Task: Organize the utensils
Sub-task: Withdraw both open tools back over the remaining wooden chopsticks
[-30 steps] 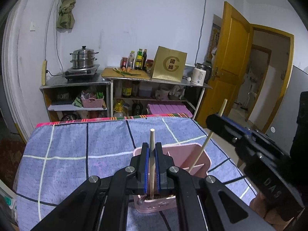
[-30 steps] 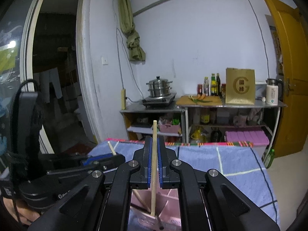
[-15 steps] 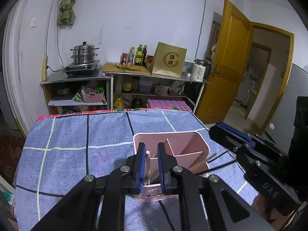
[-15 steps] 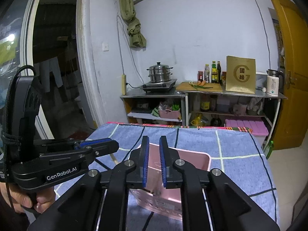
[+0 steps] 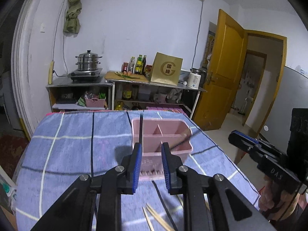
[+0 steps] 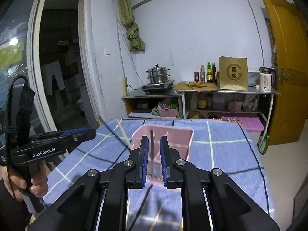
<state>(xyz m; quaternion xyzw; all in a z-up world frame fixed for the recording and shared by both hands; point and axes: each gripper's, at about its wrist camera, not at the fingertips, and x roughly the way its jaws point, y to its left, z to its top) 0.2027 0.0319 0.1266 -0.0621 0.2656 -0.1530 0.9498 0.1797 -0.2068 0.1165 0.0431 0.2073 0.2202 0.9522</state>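
Low centre of the left wrist view: left gripper [image 5: 151,165], blue pads [image 5: 137,170] apart and opening, nothing gripped, only the pink holder seen through the gap. Below the fingers, at the bottom edge: loose chopsticks [image 5: 154,219] on the checked blue cloth [image 5: 67,150], beside a dark one [image 5: 163,198]. Just beyond the fingertips, mid-frame: holder [image 5: 163,140], upright on the cloth, split by dividers into compartments, a dark stick [image 5: 141,129] standing against its left wall and a pale one [image 5: 180,141] leaning across its right side. At right edge: right gripper [image 5: 233,136], seen side-on, held by a hand [image 5: 273,198]. Low centre of the right wrist view: right gripper [image 6: 154,159], pads parted a little and opening, empty, a dark stick [image 6: 152,144] in the holder [image 6: 182,140] showing between them without contact. At the bottom edge: pale chopsticks [image 6: 157,217] on the cloth [image 6: 221,154], blurred. At left: left gripper [image 6: 92,132], a hand [image 6: 36,184] round its grip. Far back, upper half of both views: steel shelves [image 5: 80,84] with a steamer pot [image 5: 88,61], bottles [image 5: 138,65], a gold box [image 5: 166,71], a white kettle [image 5: 194,79]; yellow door [image 5: 225,67] at right.
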